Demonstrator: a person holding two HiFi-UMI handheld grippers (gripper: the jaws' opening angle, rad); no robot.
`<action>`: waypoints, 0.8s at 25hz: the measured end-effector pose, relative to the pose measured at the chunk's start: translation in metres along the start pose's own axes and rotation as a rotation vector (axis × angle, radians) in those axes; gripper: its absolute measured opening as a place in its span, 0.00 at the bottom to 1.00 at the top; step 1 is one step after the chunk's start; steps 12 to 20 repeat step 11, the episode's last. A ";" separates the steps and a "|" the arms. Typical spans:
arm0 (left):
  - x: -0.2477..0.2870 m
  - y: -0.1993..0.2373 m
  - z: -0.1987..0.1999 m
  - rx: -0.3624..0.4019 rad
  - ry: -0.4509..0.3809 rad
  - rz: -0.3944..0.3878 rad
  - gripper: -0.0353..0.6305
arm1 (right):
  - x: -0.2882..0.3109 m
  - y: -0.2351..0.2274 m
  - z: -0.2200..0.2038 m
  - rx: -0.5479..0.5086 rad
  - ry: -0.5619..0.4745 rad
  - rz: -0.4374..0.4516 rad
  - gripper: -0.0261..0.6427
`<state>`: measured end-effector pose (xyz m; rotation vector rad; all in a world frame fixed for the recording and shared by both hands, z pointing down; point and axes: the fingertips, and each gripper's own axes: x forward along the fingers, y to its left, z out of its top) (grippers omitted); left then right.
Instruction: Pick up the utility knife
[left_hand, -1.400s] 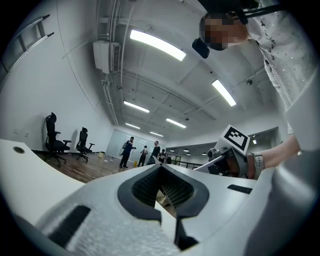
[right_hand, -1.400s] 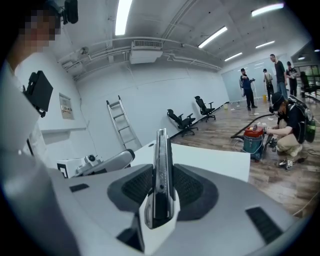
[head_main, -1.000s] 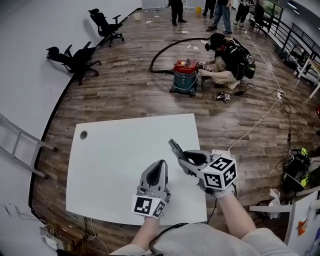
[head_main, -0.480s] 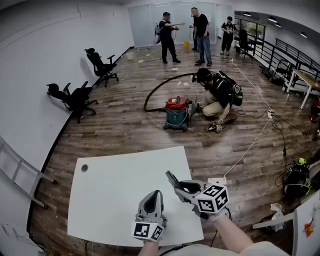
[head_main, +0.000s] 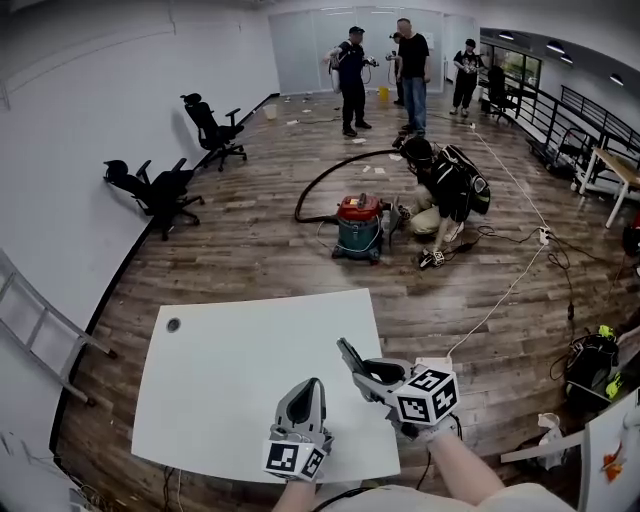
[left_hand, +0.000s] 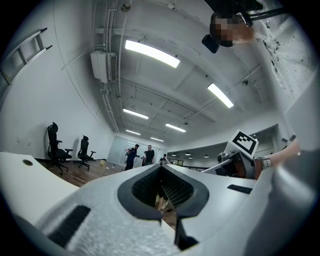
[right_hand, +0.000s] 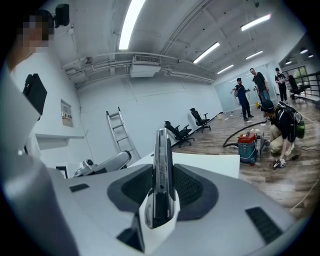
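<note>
The right gripper (head_main: 368, 372) had its 2 jaws pinched on the utility knife (head_main: 350, 356), which stuck out past the pads above the right edge of the white table (head_main: 230, 350). The left gripper (head_main: 307, 388) hovered just beside it, jaws pressed together on nothing. To my eye, doing this well meant a firm, steady clamp and no tilting.

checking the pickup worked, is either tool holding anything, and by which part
The right tool holds the utility knife, clamped by the sides of its body near one end, the rest sticking out ahead. The left tool is shut and empty.
</note>
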<state>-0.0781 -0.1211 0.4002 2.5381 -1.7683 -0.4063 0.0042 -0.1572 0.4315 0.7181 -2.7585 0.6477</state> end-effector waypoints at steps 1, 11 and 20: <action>-0.001 0.000 0.000 0.001 0.000 0.003 0.06 | -0.001 0.000 0.000 -0.001 -0.001 0.000 0.24; -0.006 -0.001 0.000 0.005 -0.006 0.012 0.06 | -0.002 0.003 0.001 -0.013 -0.006 0.003 0.24; -0.006 -0.001 0.000 0.005 -0.006 0.012 0.06 | -0.002 0.003 0.001 -0.013 -0.006 0.003 0.24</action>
